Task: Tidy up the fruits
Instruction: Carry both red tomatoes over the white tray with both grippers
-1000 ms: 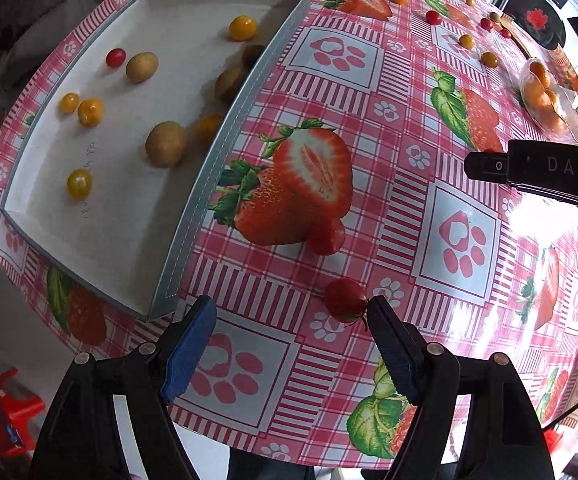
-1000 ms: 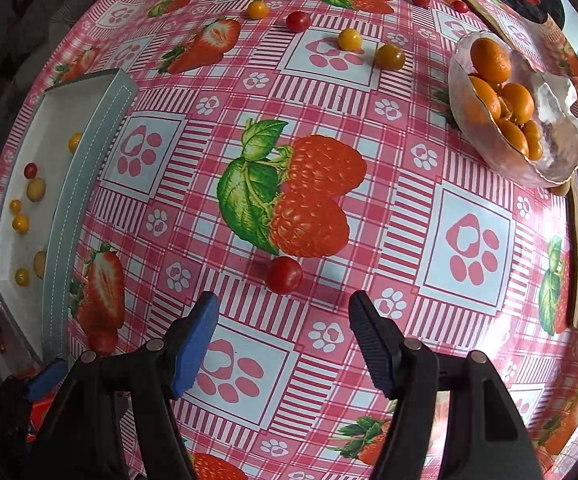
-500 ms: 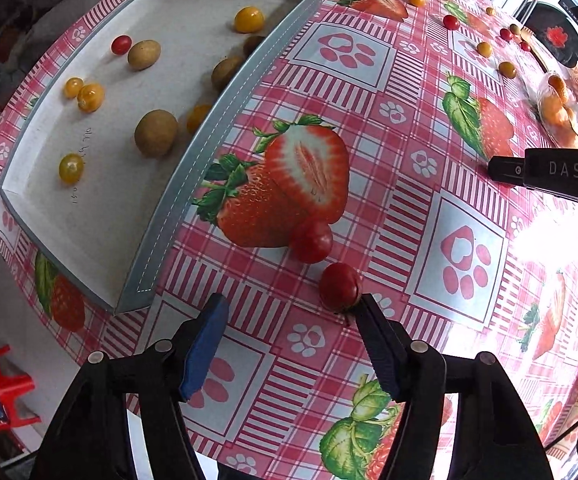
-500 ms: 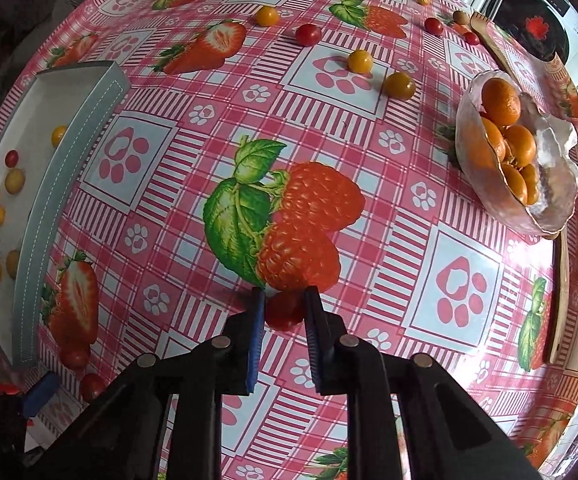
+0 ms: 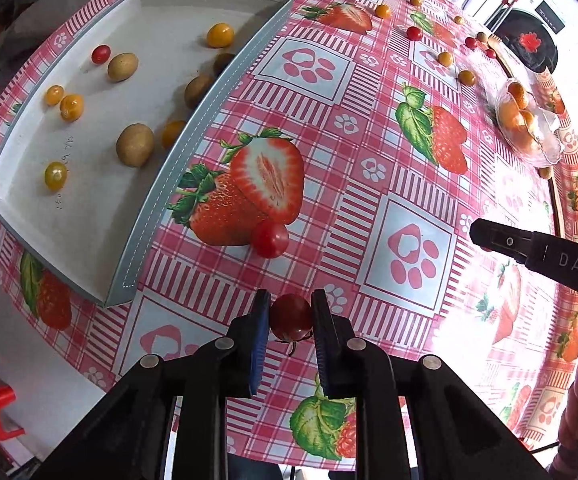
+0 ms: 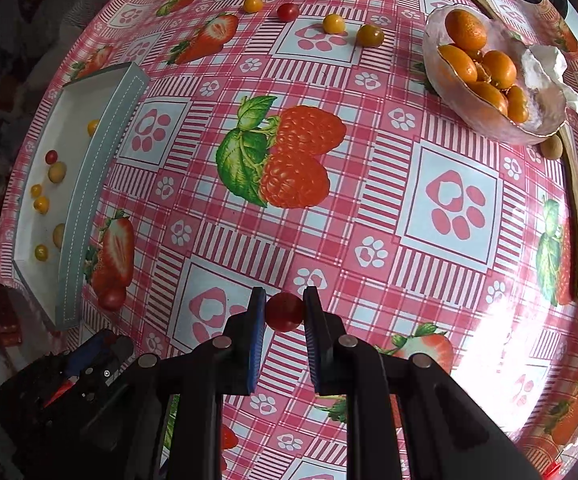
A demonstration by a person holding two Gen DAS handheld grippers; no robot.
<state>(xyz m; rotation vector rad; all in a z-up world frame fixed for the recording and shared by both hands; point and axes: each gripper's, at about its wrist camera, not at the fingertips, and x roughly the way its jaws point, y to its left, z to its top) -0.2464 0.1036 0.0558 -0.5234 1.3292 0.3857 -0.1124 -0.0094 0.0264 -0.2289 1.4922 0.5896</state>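
Strawberry-print cloth covers the desk (image 5: 369, 168); both pairs of fingers pinch red cherry tomatoes (image 5: 291, 317) (image 6: 285, 312). White tray (image 5: 209, 92) lies far-left, nearer the left gripper (image 5: 289, 320).

Both fisheye views mounted just behind a gripper's 2 fingers, aimed steeply down and forward across the table (image 5: 369, 128).

Left wrist view: close over the near edge, beside the white tray (image 5: 193, 148) that fills the upper left; glass bowl (image 5: 545, 152) small near the far right edge. Right gripper's body (image 5: 537, 252) entering from the right.

Right wrist view: close above the tabletop's middle, same heading, bowl (image 6: 485, 116) large at upper right, tray (image 6: 89, 184) narrow along the left edge.

Shared: tray, bowl, the cloth between them.
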